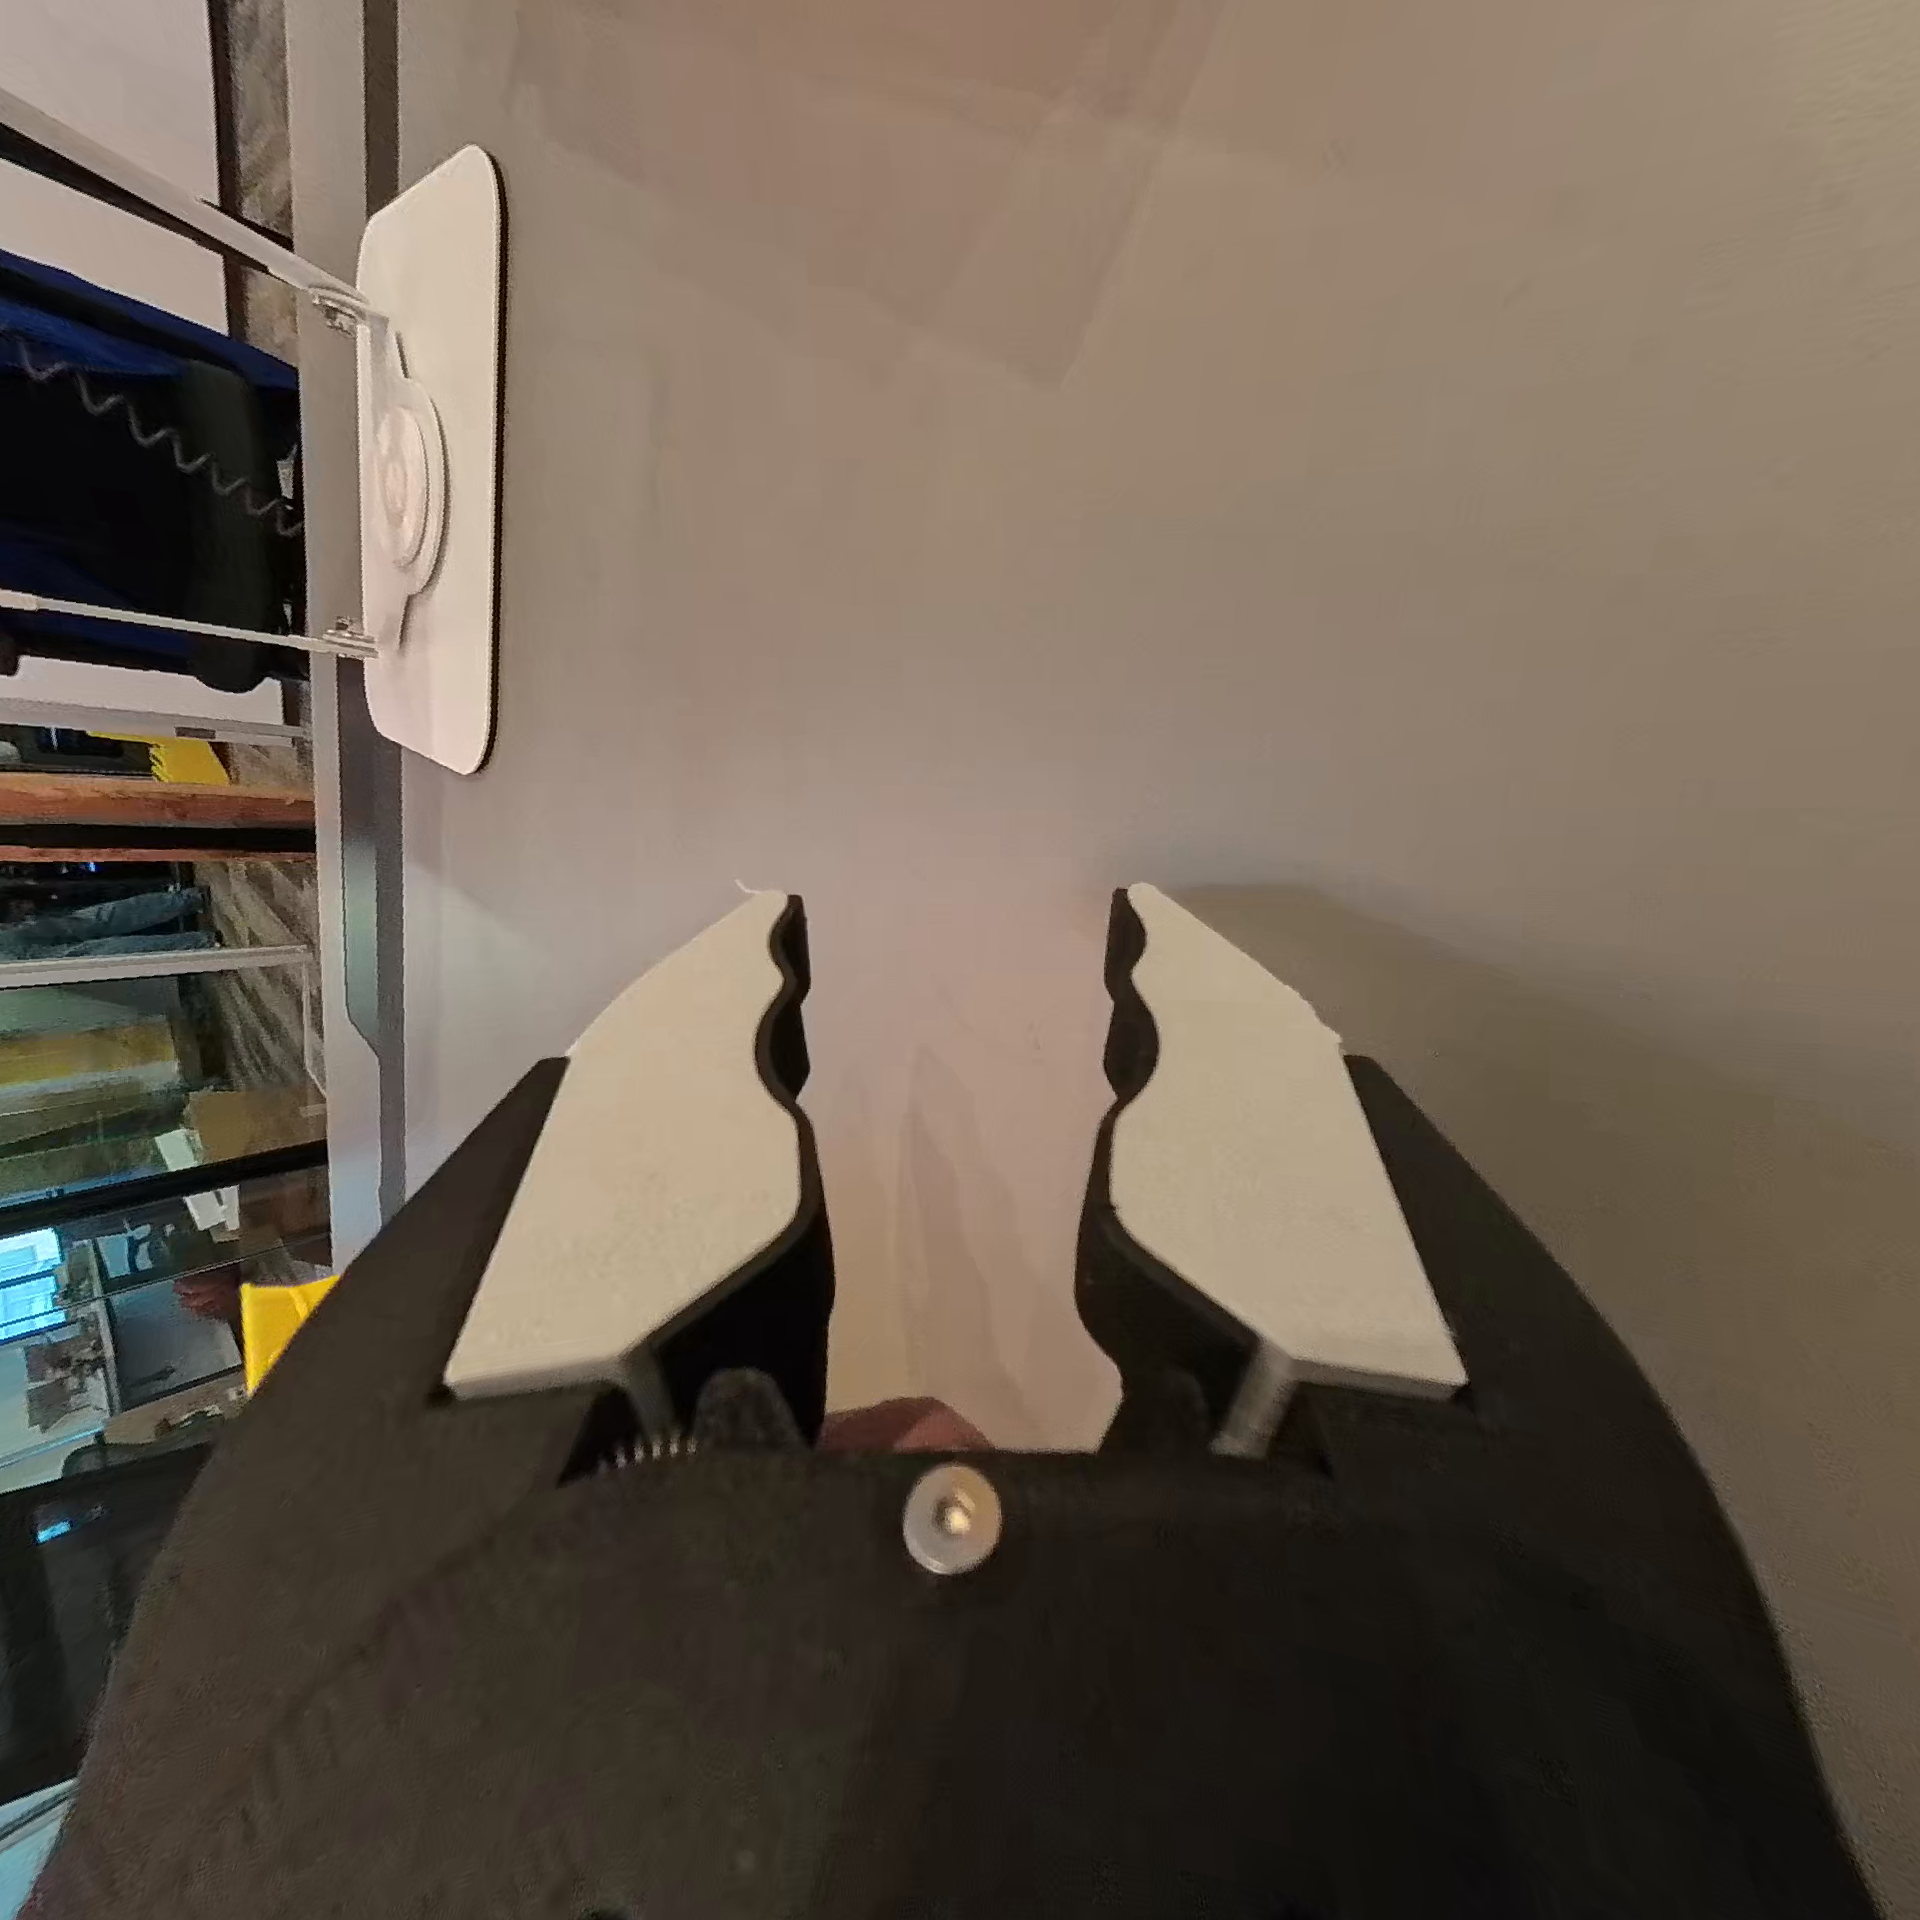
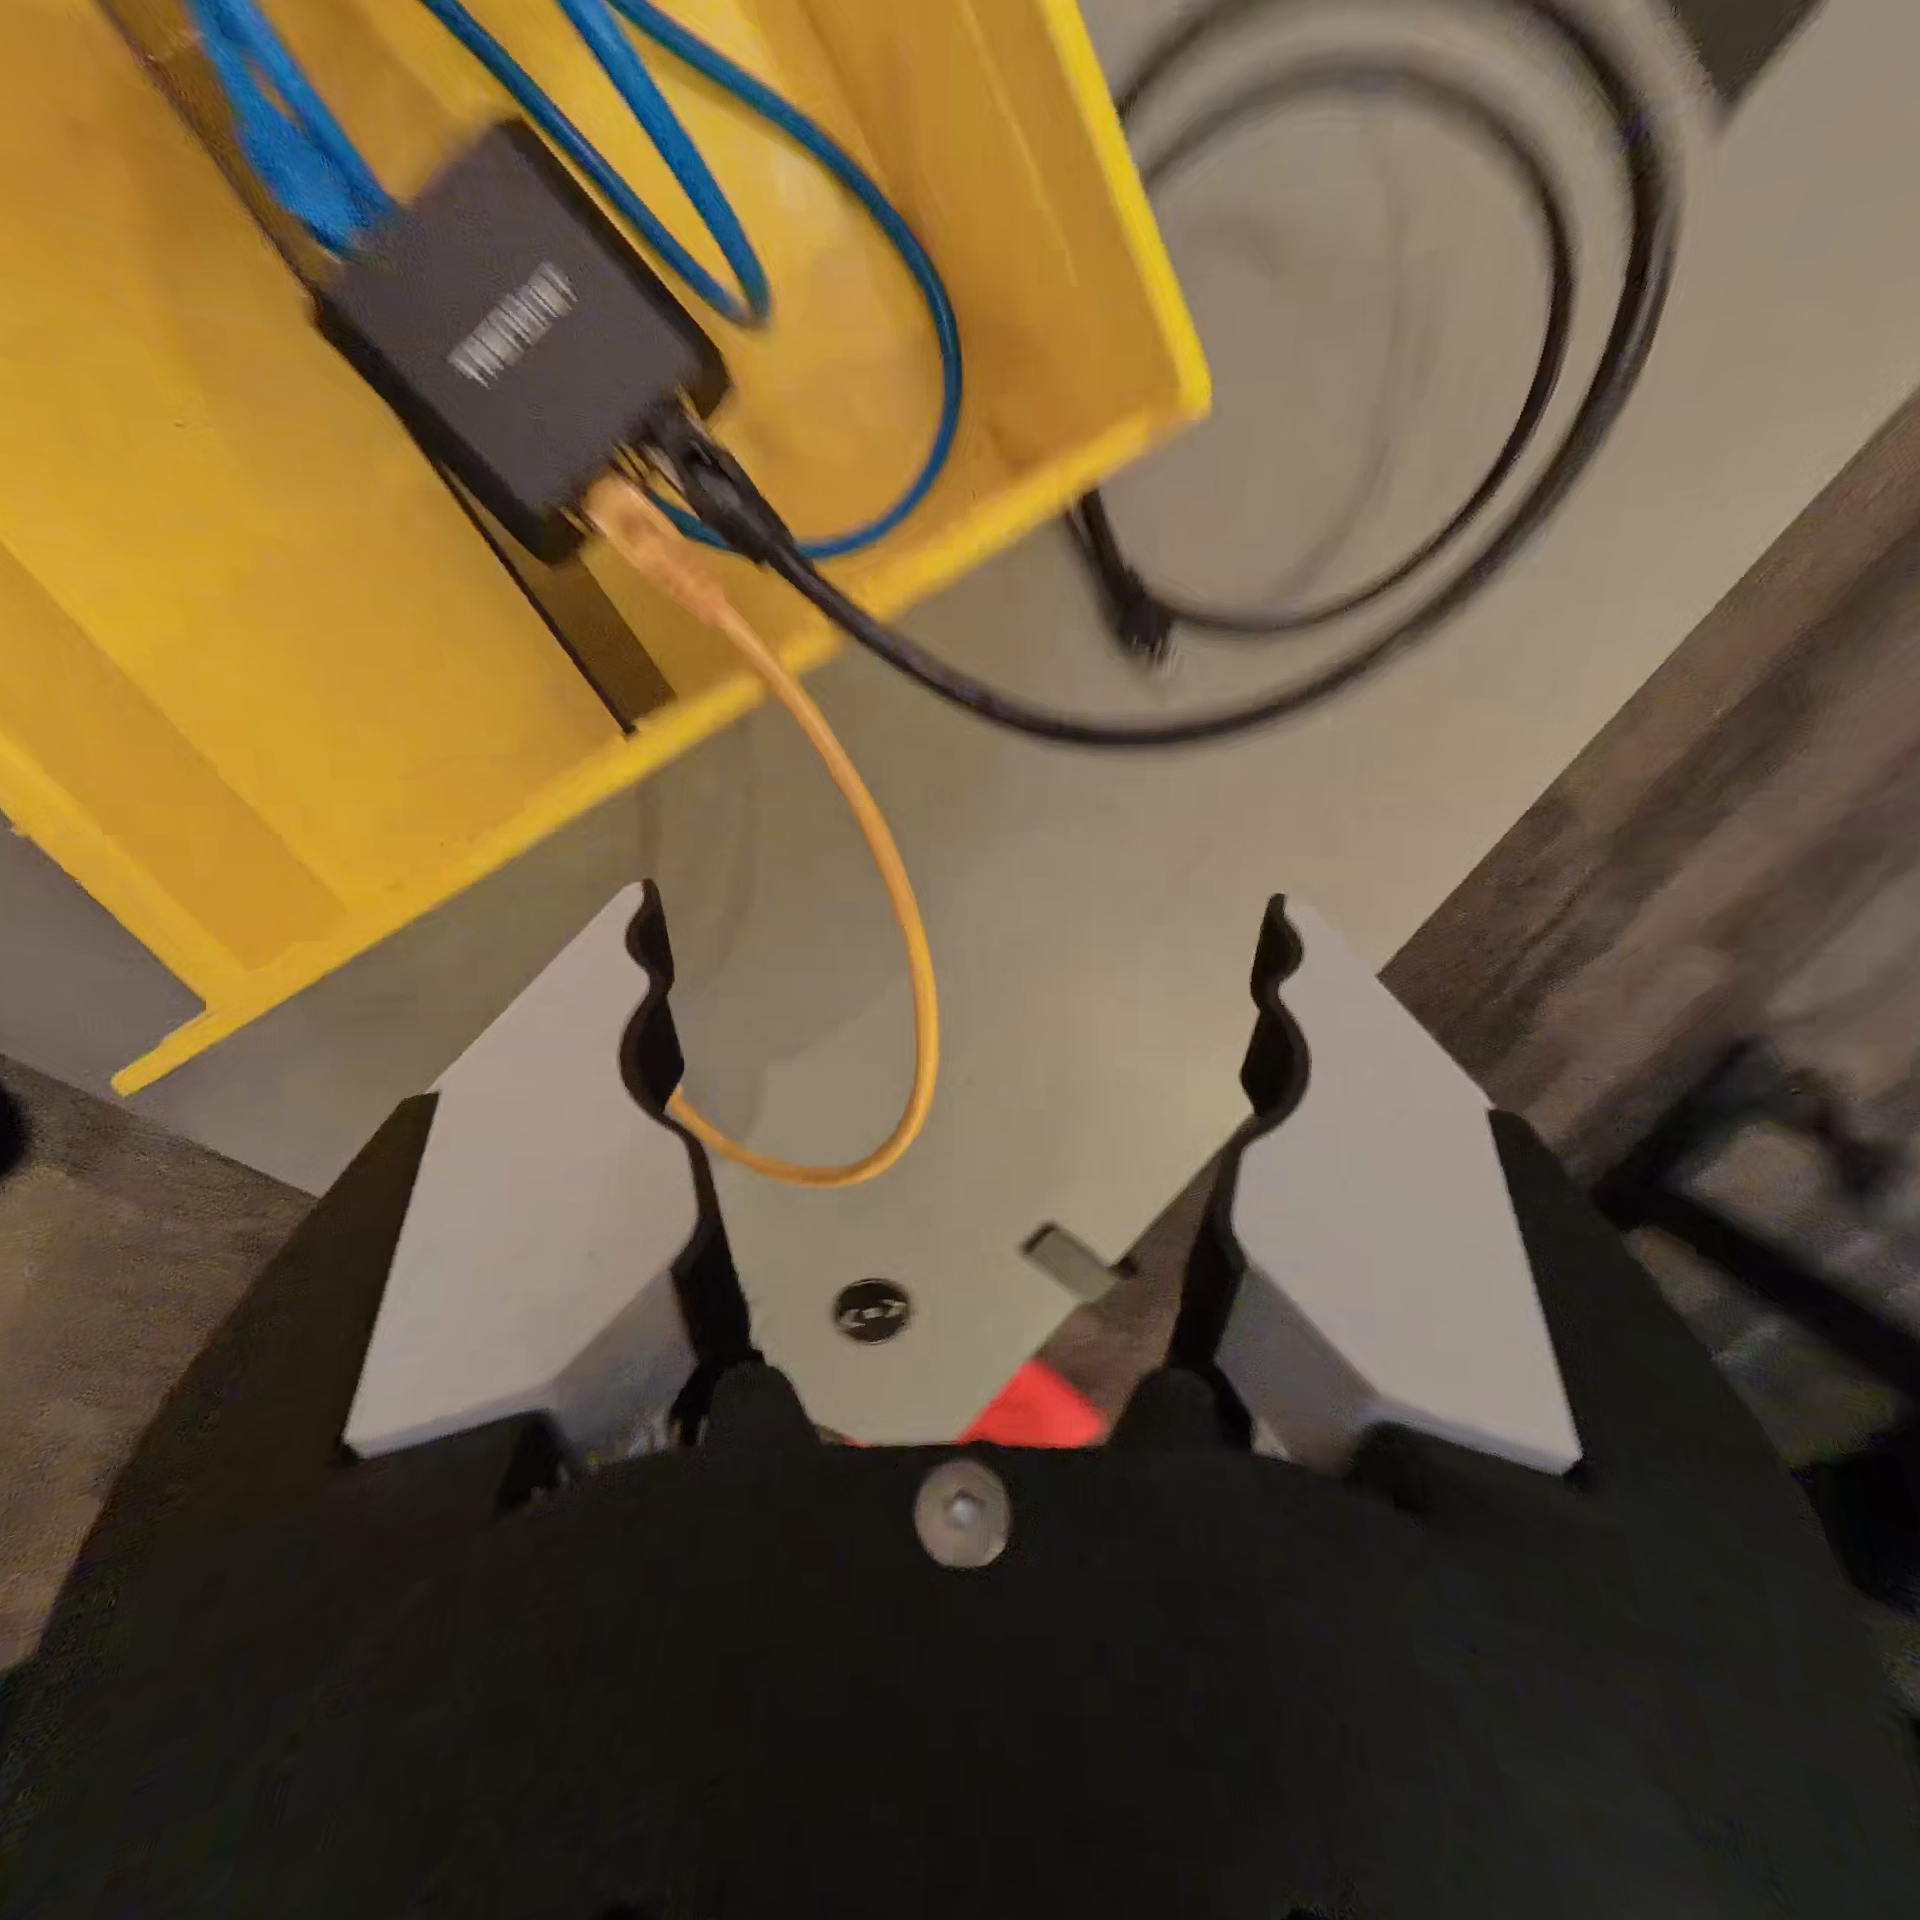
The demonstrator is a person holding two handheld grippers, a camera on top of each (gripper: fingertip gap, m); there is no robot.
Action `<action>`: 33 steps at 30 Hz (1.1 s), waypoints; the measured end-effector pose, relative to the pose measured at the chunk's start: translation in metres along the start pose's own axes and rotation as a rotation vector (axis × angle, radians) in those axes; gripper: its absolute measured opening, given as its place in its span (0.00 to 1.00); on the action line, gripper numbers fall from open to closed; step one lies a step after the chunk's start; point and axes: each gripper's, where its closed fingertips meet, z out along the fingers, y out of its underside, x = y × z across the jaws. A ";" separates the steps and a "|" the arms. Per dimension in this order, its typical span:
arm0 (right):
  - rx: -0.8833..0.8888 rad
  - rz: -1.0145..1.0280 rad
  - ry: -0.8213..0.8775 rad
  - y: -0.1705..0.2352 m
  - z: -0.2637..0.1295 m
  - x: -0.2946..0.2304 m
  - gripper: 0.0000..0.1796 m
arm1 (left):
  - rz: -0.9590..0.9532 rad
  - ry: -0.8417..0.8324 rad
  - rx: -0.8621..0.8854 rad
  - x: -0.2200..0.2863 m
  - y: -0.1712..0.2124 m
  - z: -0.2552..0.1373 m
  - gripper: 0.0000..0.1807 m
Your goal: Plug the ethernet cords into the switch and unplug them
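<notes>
**Cords plugged into the black switch**

The right gripper [image 2: 961,914] is hanging over the pale tabletop [image 2: 1091,883] with its jaws wide apart, gripping nothing. A yellow tray [image 2: 187,582] is sitting near the table's edge. The black switch [image 2: 509,332] is lying inside it. An orange cord [image 2: 883,883] and a black cord [image 2: 1039,717] are sticking into the switch's near side. The orange cord is looping down between the gripper's fingers. Blue cords [image 2: 707,177] are curling around the far side.
</notes>
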 end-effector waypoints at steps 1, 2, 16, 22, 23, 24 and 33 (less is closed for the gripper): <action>0.016 0.083 -0.003 0.011 0.005 0.006 0.62 | 0.001 0.002 -0.002 0.000 0.000 0.001 0.30; 0.067 0.162 0.009 0.017 0.005 0.011 0.60 | 0.002 0.004 -0.002 0.001 -0.001 0.001 0.30; 0.982 0.927 -0.518 -0.048 0.021 -0.024 0.51 | -0.007 -0.004 0.021 -0.001 -0.013 -0.005 0.31; 1.119 0.798 -0.297 -0.079 0.000 0.012 0.03 | -0.018 -0.010 0.022 -0.005 -0.012 -0.007 0.31; 1.083 0.728 -0.249 -0.086 -0.004 0.008 0.03 | -0.018 -0.006 0.021 -0.004 -0.012 -0.006 0.31; 1.053 0.649 -0.193 -0.095 -0.010 0.005 0.03 | -0.016 -0.002 0.019 -0.003 -0.011 -0.004 0.31; 0.529 -0.047 0.376 -0.149 -0.007 -0.026 0.04 | -0.005 0.012 0.014 0.002 -0.011 0.000 0.31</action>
